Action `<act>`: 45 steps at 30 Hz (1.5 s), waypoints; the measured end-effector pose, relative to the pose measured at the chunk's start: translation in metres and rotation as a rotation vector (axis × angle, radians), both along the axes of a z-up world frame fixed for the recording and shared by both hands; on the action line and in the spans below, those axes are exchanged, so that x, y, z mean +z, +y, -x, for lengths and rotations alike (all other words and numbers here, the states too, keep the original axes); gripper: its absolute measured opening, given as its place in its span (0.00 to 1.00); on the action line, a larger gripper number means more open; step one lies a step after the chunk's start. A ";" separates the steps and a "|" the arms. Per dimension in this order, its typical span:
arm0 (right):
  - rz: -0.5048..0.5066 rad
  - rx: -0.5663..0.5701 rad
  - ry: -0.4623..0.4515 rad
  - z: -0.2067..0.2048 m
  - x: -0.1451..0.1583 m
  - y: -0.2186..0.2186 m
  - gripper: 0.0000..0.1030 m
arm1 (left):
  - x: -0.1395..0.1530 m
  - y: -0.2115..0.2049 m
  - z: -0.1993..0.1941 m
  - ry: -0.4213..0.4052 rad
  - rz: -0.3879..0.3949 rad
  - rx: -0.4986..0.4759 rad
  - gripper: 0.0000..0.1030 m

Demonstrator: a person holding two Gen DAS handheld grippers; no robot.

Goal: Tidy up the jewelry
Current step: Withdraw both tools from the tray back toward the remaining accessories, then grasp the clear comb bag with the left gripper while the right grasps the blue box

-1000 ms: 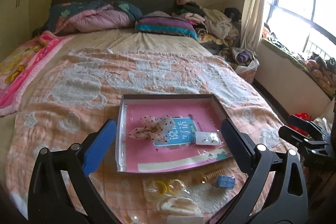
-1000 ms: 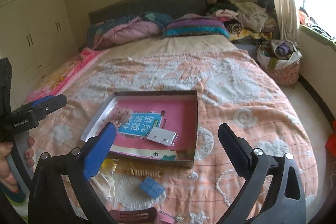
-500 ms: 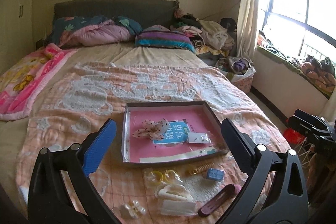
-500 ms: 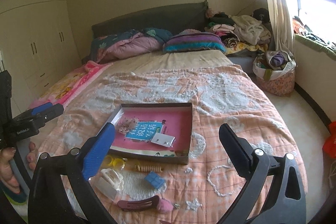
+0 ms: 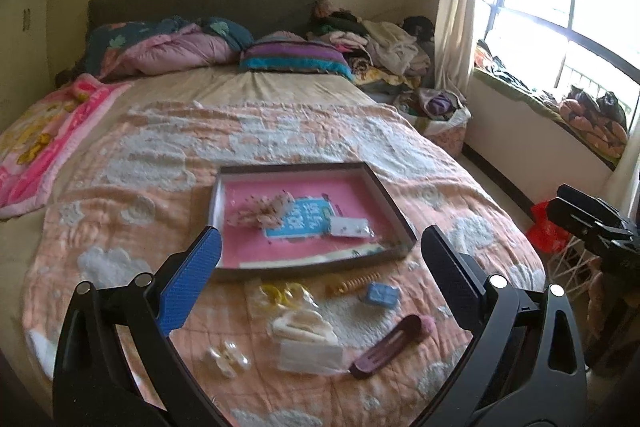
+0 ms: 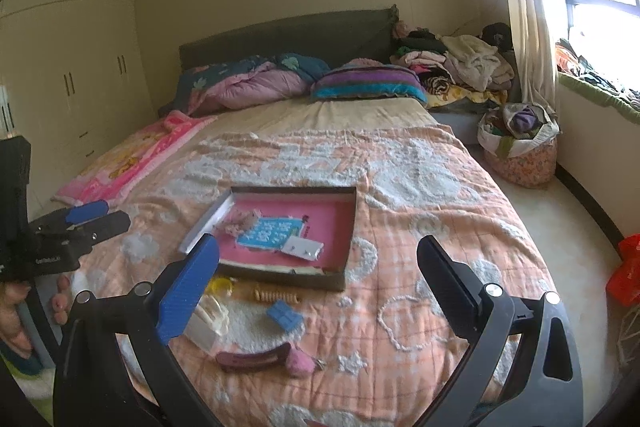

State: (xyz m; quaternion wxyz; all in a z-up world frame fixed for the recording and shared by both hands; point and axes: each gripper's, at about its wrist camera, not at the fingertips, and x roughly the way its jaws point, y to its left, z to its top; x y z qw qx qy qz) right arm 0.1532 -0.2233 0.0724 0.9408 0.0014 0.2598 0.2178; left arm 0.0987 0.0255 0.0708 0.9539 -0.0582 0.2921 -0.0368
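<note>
Pink-lined tray (image 5: 394, 217) sits on the bed beyond the left gripper (image 5: 320, 269) and right gripper (image 6: 318, 265), both spread apart, empty.

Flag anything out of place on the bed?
Several pieces lie loose on the blanket in front of the tray rather than in it: yellow rings, gold spiral, blue block, cream claw clip, maroon clip. Nothing looks spilled or broken.

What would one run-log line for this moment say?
left gripper: open, empty | right gripper: open, empty | tray: bow, card inside | hair clip, blue square: on blanket
</note>
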 end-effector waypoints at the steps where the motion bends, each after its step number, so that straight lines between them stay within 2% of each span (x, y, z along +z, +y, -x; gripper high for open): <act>1: 0.002 -0.001 0.002 0.002 -0.002 -0.001 0.96 | -0.002 -0.002 0.001 0.004 -0.004 -0.004 0.91; 10: 0.024 0.024 0.032 0.010 -0.018 -0.004 0.96 | -0.027 -0.010 0.011 0.065 -0.006 -0.024 0.91; 22: 0.075 0.098 0.096 0.011 -0.051 0.016 0.96 | -0.088 -0.013 0.008 0.204 -0.046 -0.028 0.91; 33: 0.078 0.108 0.177 -0.004 -0.082 0.019 0.96 | -0.142 -0.025 -0.005 0.338 -0.082 -0.079 0.91; 45: 0.137 0.131 0.271 -0.035 -0.128 0.039 0.96 | -0.174 -0.014 -0.017 0.402 -0.053 -0.059 0.91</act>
